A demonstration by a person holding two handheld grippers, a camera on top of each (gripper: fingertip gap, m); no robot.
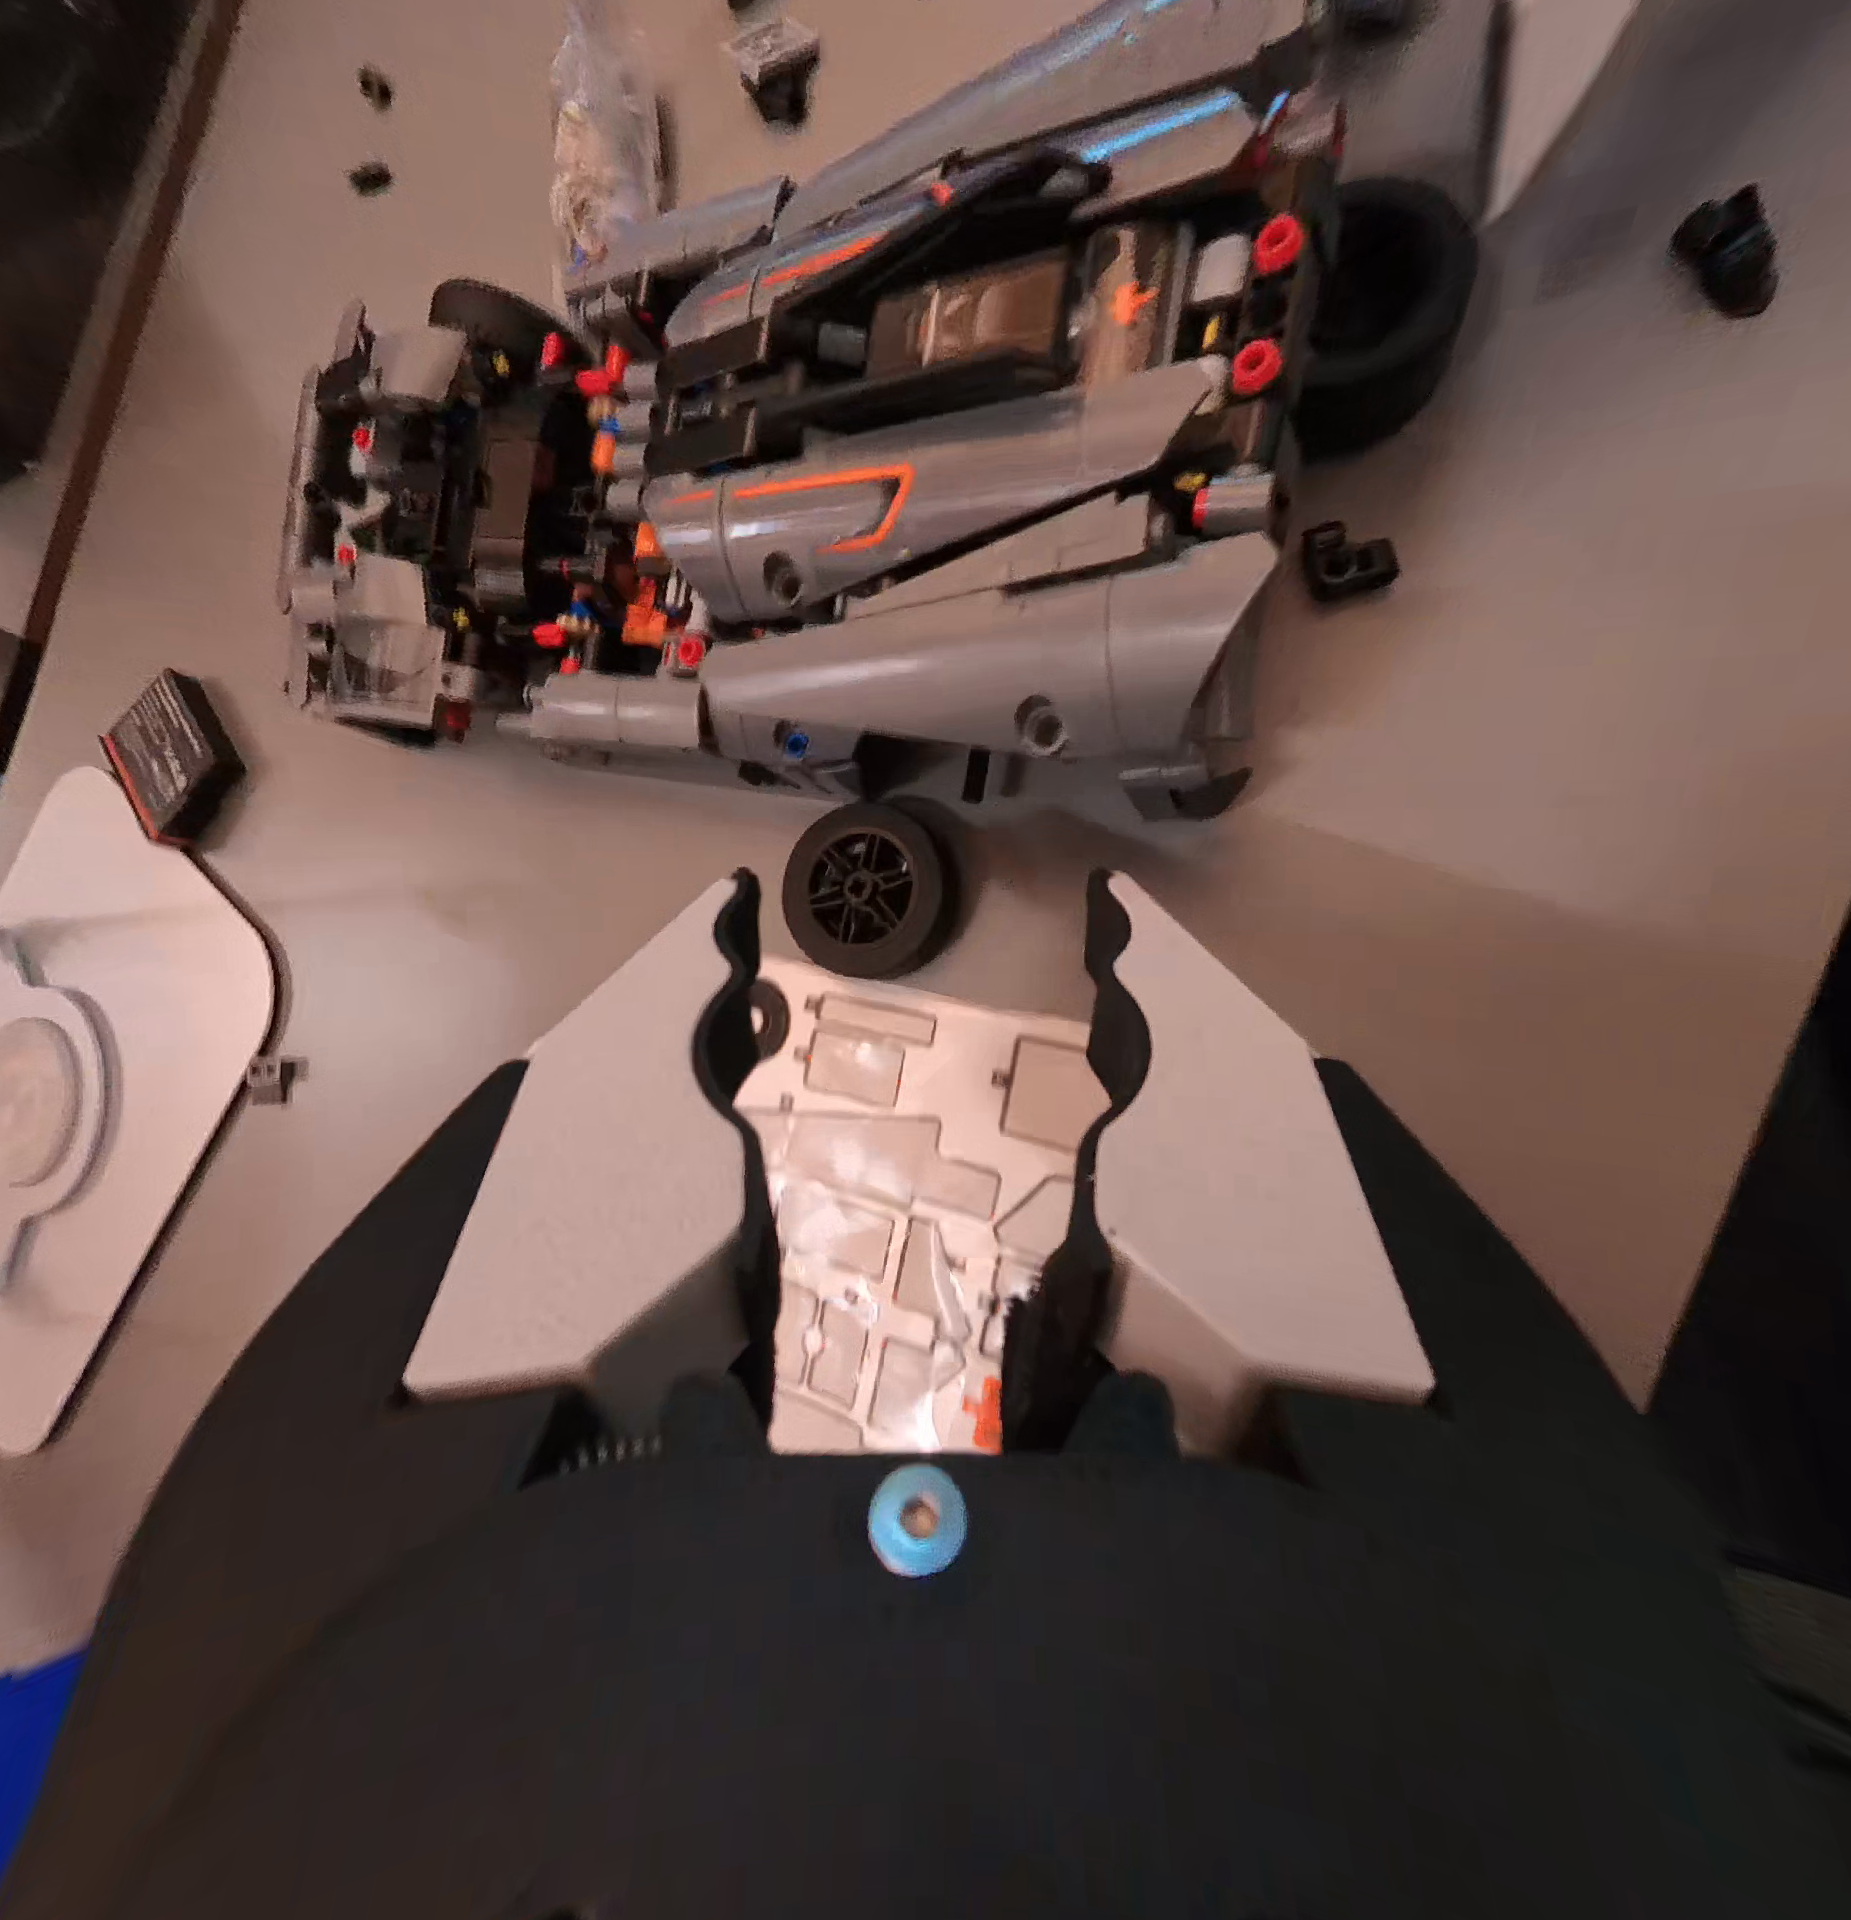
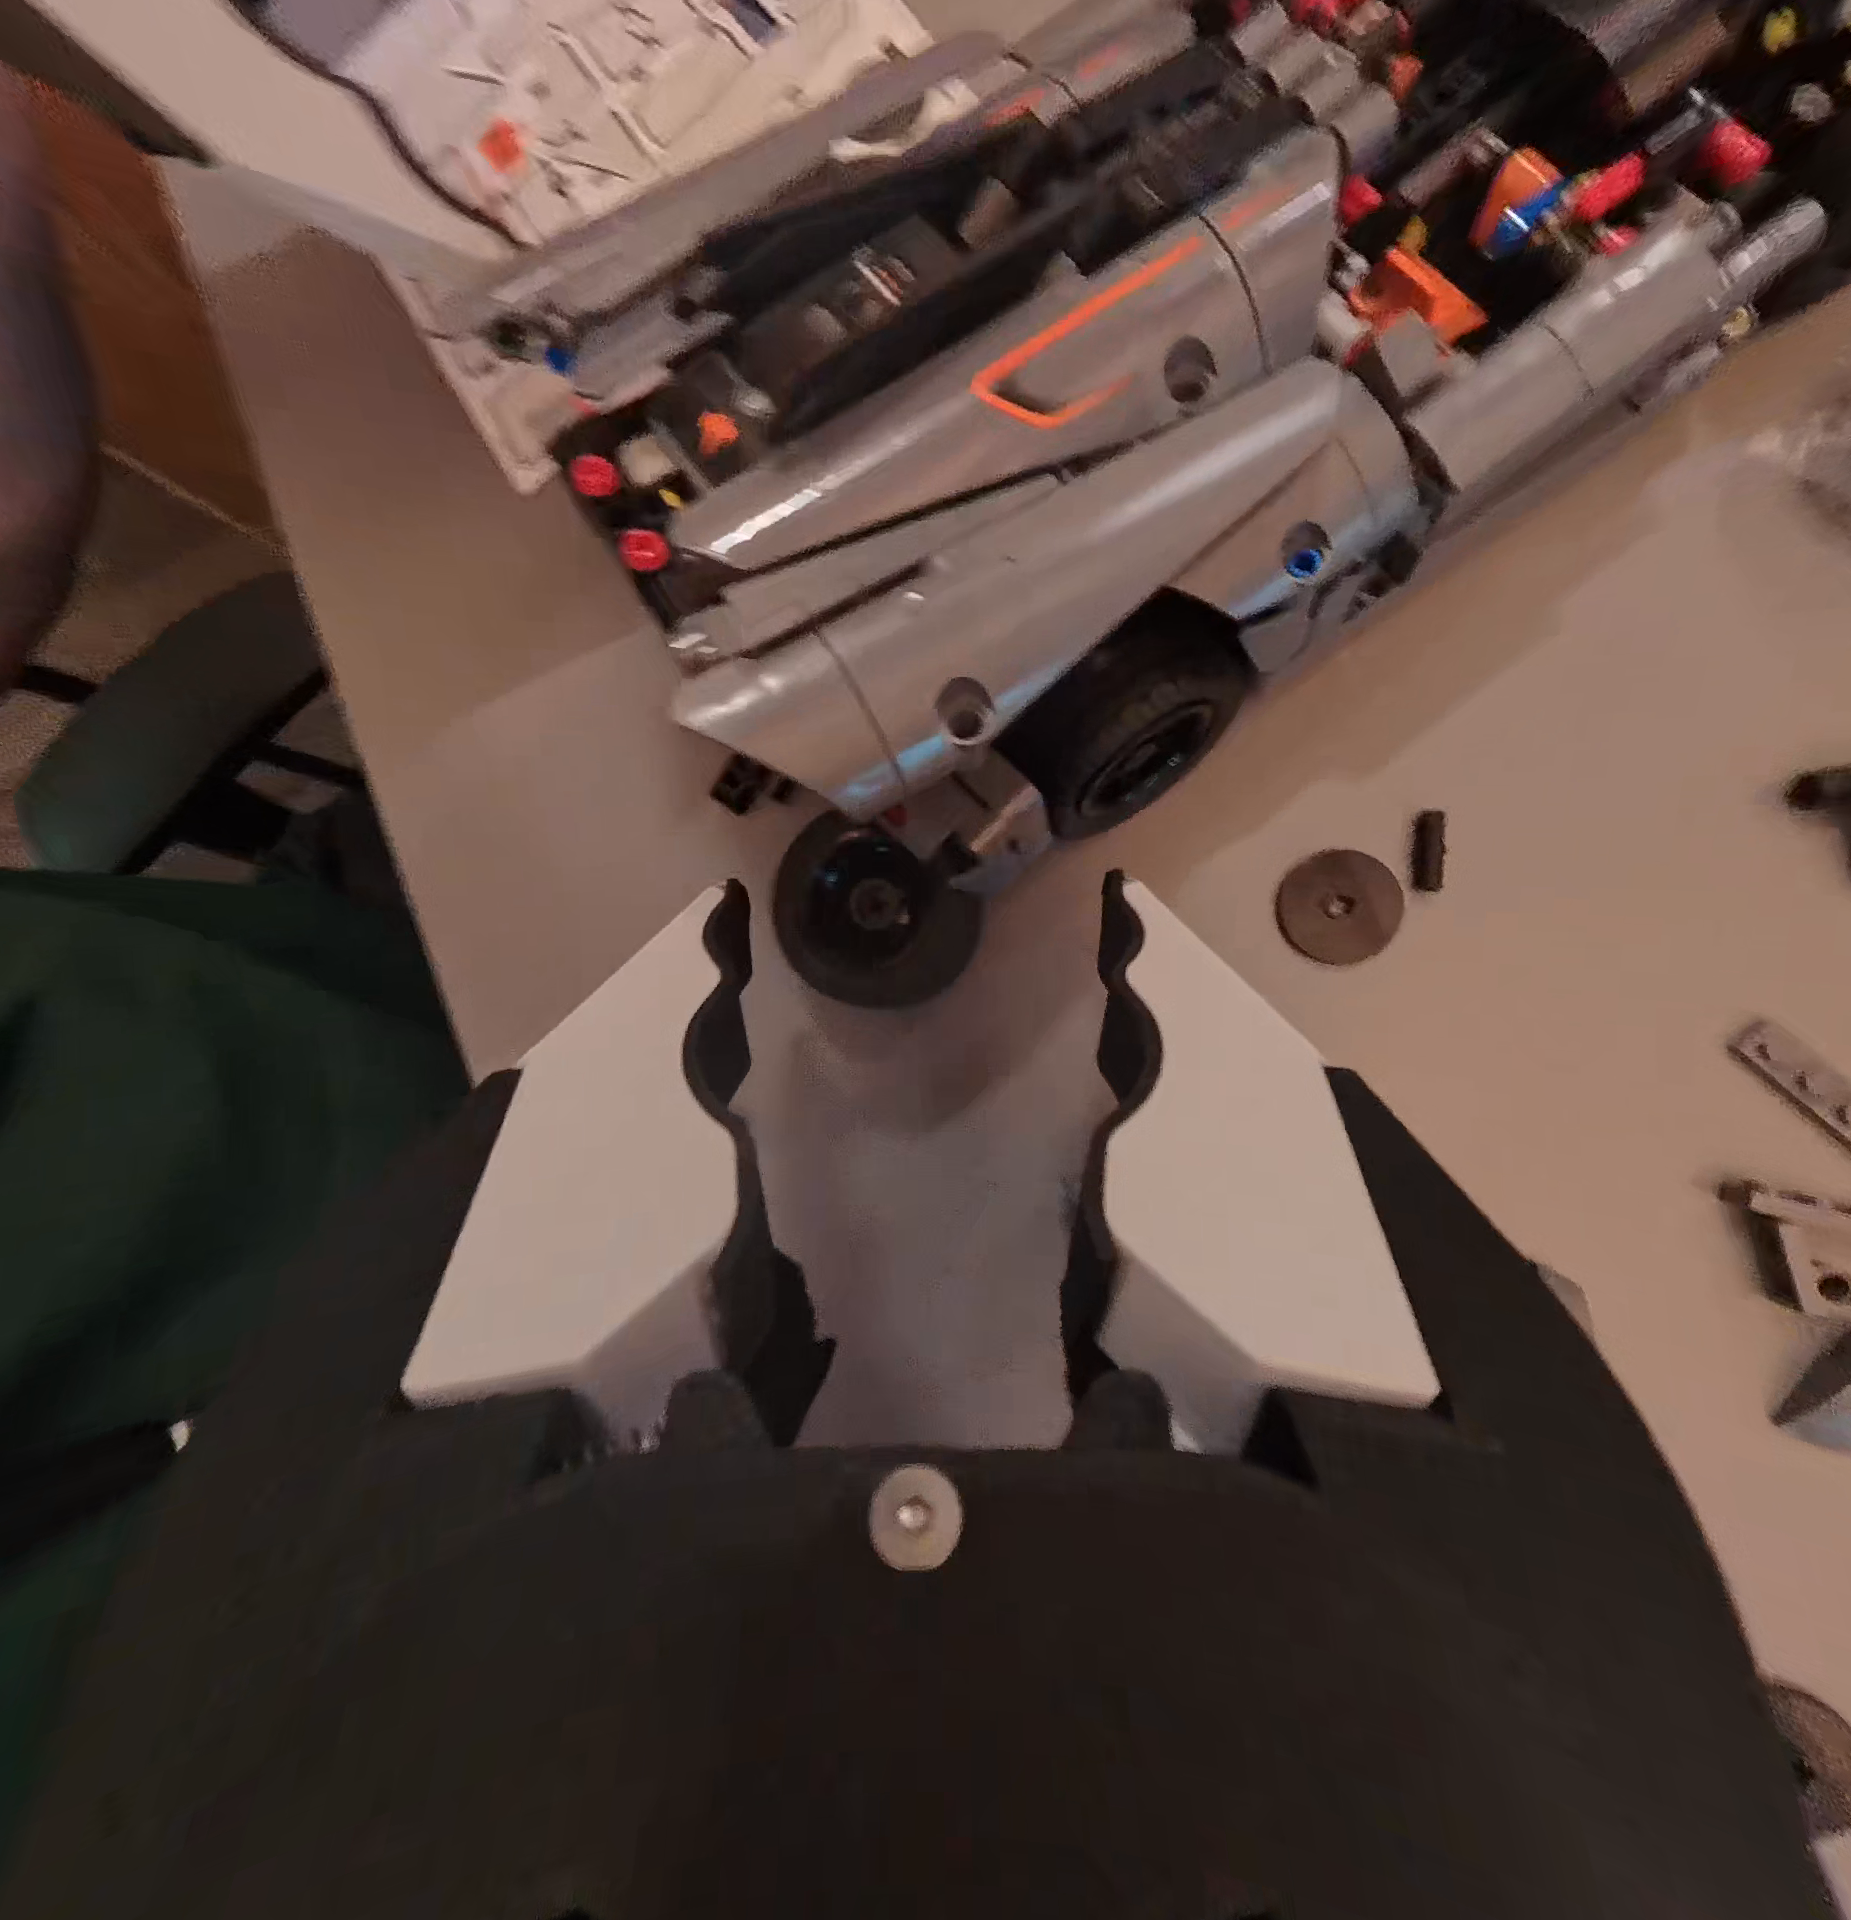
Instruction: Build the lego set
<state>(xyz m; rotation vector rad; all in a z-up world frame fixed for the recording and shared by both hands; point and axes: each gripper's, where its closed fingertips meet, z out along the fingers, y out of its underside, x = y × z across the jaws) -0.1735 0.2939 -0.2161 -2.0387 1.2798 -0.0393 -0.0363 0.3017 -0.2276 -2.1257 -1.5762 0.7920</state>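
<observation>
The model car point(image 1: 796, 468) lies across the table point(image 1: 1523, 935); a loose wheel point(image 1: 867, 902) sits just before its near side; a clear bag point(image 1: 900, 1195) lies nearer, under the left gripper point(image 1: 916, 894); a small box point(image 1: 173, 753) rests off to the left.

Left tongs point(image 1: 921, 894): jaws spread wide, nothing between the fingers, angled downward. Right tongs point(image 2: 921, 894): jaws likewise spread wide and empty, angled downward. Both pairs show black scalloped fingertips point(image 2: 1123, 966) intact.

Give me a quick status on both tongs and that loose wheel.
Left tongs open, empty. Right tongs open, empty. Loose wheel flat on table beside the grey car, just past the tips. Nothing blocking.
</observation>
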